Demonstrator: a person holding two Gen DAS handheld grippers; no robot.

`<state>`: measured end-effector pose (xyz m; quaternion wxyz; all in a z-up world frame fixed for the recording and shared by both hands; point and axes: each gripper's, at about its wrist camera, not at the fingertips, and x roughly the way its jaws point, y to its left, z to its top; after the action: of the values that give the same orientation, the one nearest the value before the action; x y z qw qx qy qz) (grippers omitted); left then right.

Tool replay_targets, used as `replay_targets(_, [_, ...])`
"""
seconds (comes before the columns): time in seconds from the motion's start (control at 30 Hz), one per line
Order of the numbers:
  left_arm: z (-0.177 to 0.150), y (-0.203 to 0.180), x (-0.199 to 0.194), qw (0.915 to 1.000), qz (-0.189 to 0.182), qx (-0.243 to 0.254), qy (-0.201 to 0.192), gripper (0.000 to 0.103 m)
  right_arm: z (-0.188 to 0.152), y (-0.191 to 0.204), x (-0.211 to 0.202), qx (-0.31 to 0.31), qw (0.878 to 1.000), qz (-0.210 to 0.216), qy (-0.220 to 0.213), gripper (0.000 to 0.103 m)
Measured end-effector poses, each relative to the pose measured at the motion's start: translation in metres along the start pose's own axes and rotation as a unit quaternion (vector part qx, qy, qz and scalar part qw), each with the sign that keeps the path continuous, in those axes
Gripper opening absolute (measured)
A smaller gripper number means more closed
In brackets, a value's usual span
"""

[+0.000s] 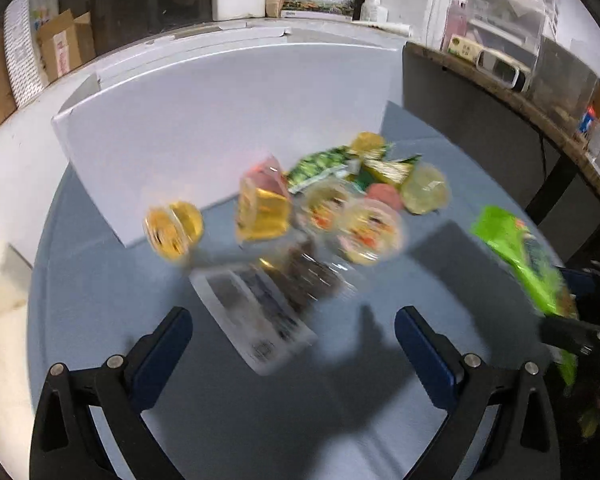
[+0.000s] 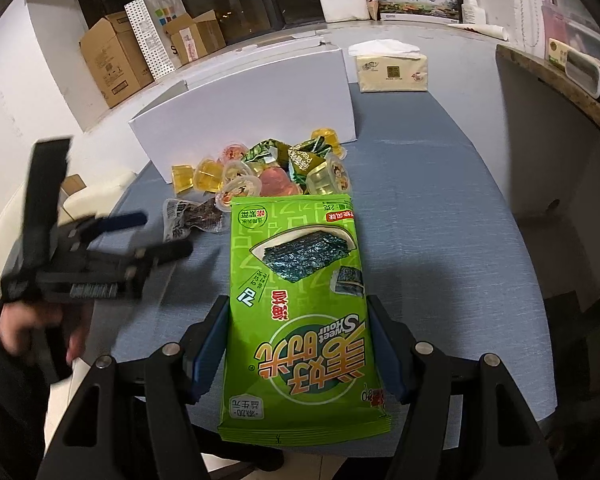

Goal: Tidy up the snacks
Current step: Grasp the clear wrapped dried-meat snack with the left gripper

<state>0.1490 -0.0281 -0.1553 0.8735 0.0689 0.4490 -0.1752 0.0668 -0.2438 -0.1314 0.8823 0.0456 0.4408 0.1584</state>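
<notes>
The green seaweed snack bag sits clamped between the blue pads of the right tongs, held above the near edge of the blue bench, its far end reaching toward the heap of jelly cups and small green packets. Beyond that heap stands the open white box, the likely place for the snacks. The left tongs hang wide and empty over a clear packet of dark dried snack, which lies just near of the cups. To do this step well, the right hand should keep the bag level and carry it over the heap rather than through it, releasing only once it is above the box. The left tongs would do best to straddle the flat packet across its narrow width, since its slick film could slide.
</notes>
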Motion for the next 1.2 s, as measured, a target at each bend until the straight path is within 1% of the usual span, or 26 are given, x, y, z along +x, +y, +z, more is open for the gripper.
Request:
replay_targets(0.03, [0.003,0.002,0.003,0.9999,-0.002,0.010,0.005,0.103,0.000,0.000,0.000,-0.001,1.000,0.000,0.000,0.070])
replay_targets(0.17, [0.016,0.007,0.022,0.9970,-0.030,0.057,0.042,0.103,0.001,0.000,0.000,-0.001,1.000,0.000,0.000,0.070])
replay_targets(0.27, [0.012,0.007,0.035,0.9931,-0.038,0.090,0.065,0.094,0.002,0.000,0.000,-0.002,1.000,0.000,-0.001,0.070])
replay_targets(0.33, [0.013,0.008,0.037,0.9912,-0.055,0.104,0.060,0.089,0.002,0.001,0.001,-0.003,1.000,0.000,0.001,0.070])
replay_targets(0.37, [0.014,0.008,0.038,0.9908,-0.058,0.107,0.059,0.083,0.002,0.001,0.001,-0.003,1.000,-0.001,0.001,0.070])
replay_targets(0.43, [0.017,0.009,0.038,0.9912,-0.057,0.103,0.059,0.080,0.002,0.002,0.002,-0.004,1.000,-0.002,0.003,0.070])
replay_targets(0.47, [0.015,0.008,0.035,0.9913,-0.056,0.105,0.056,0.075,0.002,0.002,0.001,-0.004,1.000,-0.002,0.002,0.070])
replay_targets(0.5, [0.012,0.008,0.030,0.9914,-0.057,0.106,0.051,0.065,0.003,0.002,0.001,-0.005,1.000,-0.002,0.002,0.070])
replay_targets(0.53, [0.010,0.005,0.027,0.9915,-0.060,0.105,0.046,0.062,0.003,0.003,0.001,-0.006,1.000,-0.001,0.002,0.070])
replay_targets(0.57, [0.009,0.003,0.024,0.9918,-0.060,0.103,0.046,0.055,0.003,0.003,0.001,-0.007,1.000,-0.001,0.001,0.070])
replay_targets(0.6, [0.006,0.000,0.021,0.9918,-0.061,0.103,0.044,0.053,0.003,0.004,0.001,-0.008,1.000,-0.001,0.000,0.070])
replay_targets(0.67, [0.002,-0.006,0.015,0.9918,-0.065,0.104,0.036,0.052,0.003,0.006,0.002,-0.009,1.000,-0.001,0.000,0.070])
replay_targets(0.7, [0.000,-0.008,0.012,0.9921,-0.068,0.100,0.032,0.049,0.002,0.006,0.002,-0.010,1.000,-0.001,0.000,0.070])
replay_targets(0.73, [-0.001,-0.009,0.008,0.9926,-0.070,0.095,0.026,0.049,0.002,0.006,0.002,-0.010,1.000,0.000,0.000,0.070])
replay_targets(0.77, [-0.003,-0.008,0.004,0.9930,-0.072,0.091,0.023,0.040,0.002,0.007,0.001,-0.011,1.000,0.000,-0.001,0.070])
replay_targets(0.8, [-0.004,-0.008,0.000,0.9931,-0.075,0.088,0.021,0.013,0.002,0.007,0.000,-0.012,1.000,0.001,-0.003,0.070])
replay_targets(0.83, [-0.006,-0.010,-0.006,0.9941,-0.067,0.084,0.012,0.010,0.001,0.007,-0.001,-0.013,1.000,0.001,-0.004,0.070])
replay_targets(0.9, [-0.008,-0.010,-0.019,0.9949,-0.066,0.075,-0.010,0.010,0.002,0.007,-0.002,-0.012,1.000,0.001,-0.006,0.070])
replay_targets(0.97, [-0.010,-0.009,-0.019,0.9951,-0.057,0.081,0.001,0.010,0.001,0.006,0.000,-0.009,1.000,0.003,-0.004,0.070])
replay_targets(1.0, [-0.011,-0.008,-0.016,0.9955,-0.049,0.081,0.008,0.012,0.001,0.006,0.000,-0.008,1.000,0.004,-0.004,0.070])
replay_targets(1.03, [-0.014,-0.006,-0.014,0.9953,-0.050,0.079,0.022,0.018,0.000,0.007,-0.001,-0.008,1.000,0.005,-0.005,0.070])
replay_targets(1.07, [-0.015,-0.005,-0.012,0.9948,-0.052,0.082,0.030,0.039,0.000,0.007,-0.002,-0.009,1.000,0.006,-0.006,0.070])
replay_targets(1.1, [-0.019,-0.006,-0.013,0.9941,-0.046,0.092,0.033,0.065,0.000,0.007,-0.002,-0.010,1.000,0.007,-0.008,0.070])
replay_targets(1.13, [-0.022,-0.007,-0.016,0.9933,-0.044,0.102,0.033,0.079,-0.001,0.007,-0.003,-0.010,1.000,0.008,-0.009,0.070])
replay_targets(1.17, [-0.025,-0.008,-0.021,0.9923,-0.044,0.112,0.030,0.096,0.000,0.007,-0.003,-0.009,1.000,0.008,-0.009,0.070])
replay_targets(1.2, [-0.026,-0.010,-0.025,0.9914,-0.046,0.121,0.022,0.098,0.000,0.006,-0.003,-0.006,1.000,0.008,-0.009,0.070])
